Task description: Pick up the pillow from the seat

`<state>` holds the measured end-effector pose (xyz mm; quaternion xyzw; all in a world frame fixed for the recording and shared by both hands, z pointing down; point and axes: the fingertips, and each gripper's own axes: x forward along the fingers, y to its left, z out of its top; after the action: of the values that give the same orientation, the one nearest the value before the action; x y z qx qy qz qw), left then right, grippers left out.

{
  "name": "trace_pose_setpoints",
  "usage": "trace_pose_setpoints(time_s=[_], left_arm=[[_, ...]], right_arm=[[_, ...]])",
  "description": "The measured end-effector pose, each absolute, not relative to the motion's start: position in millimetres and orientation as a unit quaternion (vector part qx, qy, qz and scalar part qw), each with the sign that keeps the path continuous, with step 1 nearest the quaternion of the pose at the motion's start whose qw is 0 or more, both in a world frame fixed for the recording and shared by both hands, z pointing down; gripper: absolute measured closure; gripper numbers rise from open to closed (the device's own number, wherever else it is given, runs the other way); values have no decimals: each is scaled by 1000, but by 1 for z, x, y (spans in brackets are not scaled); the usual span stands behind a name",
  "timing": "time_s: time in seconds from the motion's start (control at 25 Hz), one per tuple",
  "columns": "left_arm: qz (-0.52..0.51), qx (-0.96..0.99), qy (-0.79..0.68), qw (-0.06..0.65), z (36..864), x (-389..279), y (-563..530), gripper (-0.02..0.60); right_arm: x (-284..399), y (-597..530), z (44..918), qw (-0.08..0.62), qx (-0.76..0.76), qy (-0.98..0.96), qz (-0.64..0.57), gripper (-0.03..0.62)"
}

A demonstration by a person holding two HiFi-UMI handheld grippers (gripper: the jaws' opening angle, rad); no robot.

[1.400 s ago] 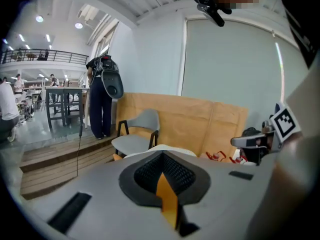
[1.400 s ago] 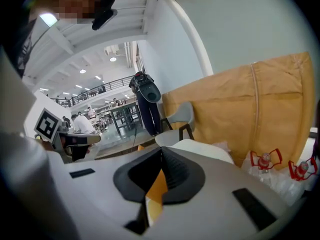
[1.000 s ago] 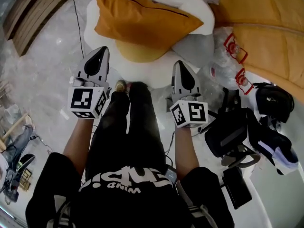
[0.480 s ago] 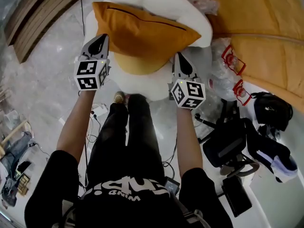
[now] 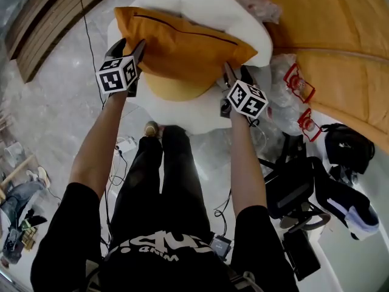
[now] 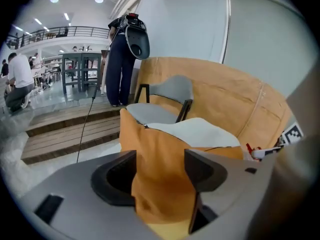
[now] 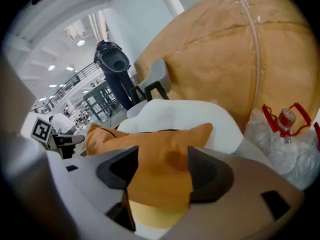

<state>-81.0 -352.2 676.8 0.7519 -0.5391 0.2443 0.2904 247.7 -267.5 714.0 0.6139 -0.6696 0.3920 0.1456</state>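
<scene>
An orange pillow (image 5: 182, 44) lies on a white padded seat (image 5: 200, 5), on top of a yellow cushion (image 5: 173, 89). My left gripper (image 5: 130, 46) is at the pillow's left end and my right gripper (image 5: 236, 73) at its right corner. The jaws of both have just been opening. In the left gripper view the pillow (image 6: 165, 184) fills the gap between the spread jaws of the left gripper (image 6: 160, 171). In the right gripper view the pillow's corner (image 7: 165, 159) sits between the spread jaws of the right gripper (image 7: 162, 171). I see no pad pressing on the fabric.
A big orange wrapped shape (image 5: 340, 41) rises at the right. Plastic bags with red-handled bottles (image 5: 295, 78) lie beside the seat, black bags and gear (image 5: 304, 175) on the floor at the right. Wooden steps (image 5: 48, 23) and a cable (image 5: 85, 23) are at the left.
Both grippers have travelled from above my knees out to the pillow's two ends. Their jaws, together before, now stand apart around the pillow's corners.
</scene>
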Motion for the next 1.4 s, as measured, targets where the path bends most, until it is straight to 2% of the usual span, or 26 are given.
trace_pose_setpoints(time_s=[0.12, 0.2, 0.48, 0.68, 0.8, 0.84, 0.88, 0.92, 0.96, 1.0, 1.08, 1.2, 1.4], left_arm=[[254, 743, -541, 301, 693, -86, -358, 236], [255, 737, -544, 310, 702, -89, -361, 219], [224, 741, -524, 355, 729, -80, -360, 210], [221, 731, -543, 348, 721, -86, -367, 210], [217, 736, -525, 367, 733, -81, -364, 213], [218, 739, -514, 377, 738, -79, -361, 235], [227, 741, -502, 384, 740, -77, -357, 309], [241, 741, -492, 388, 742, -76, -353, 388], [258, 740, -485, 388, 744, -74, -349, 450], [270, 739, -481, 387, 746, -73, -347, 493], [270, 735, -482, 393, 750, -68, -343, 537], [259, 737, -475, 404, 751, -67, -341, 545], [278, 754, -460, 378, 737, -70, -331, 546]], right_arm=[[265, -269, 737, 147, 625, -646, 414, 272], [270, -271, 750, 145, 626, -639, 422, 264], [275, -278, 782, 120, 623, -626, 454, 263], [271, -287, 788, 87, 608, -638, 465, 264], [269, -287, 788, 72, 595, -646, 473, 264], [268, -285, 788, 81, 591, -649, 472, 280], [266, -283, 789, 96, 586, -651, 472, 336], [262, -281, 790, 112, 579, -654, 473, 448], [258, -279, 792, 125, 573, -657, 474, 513], [255, -278, 794, 134, 570, -658, 474, 543], [255, -277, 798, 137, 573, -653, 476, 554], [256, -276, 797, 131, 576, -653, 474, 554], [254, -263, 773, 117, 574, -673, 451, 554]])
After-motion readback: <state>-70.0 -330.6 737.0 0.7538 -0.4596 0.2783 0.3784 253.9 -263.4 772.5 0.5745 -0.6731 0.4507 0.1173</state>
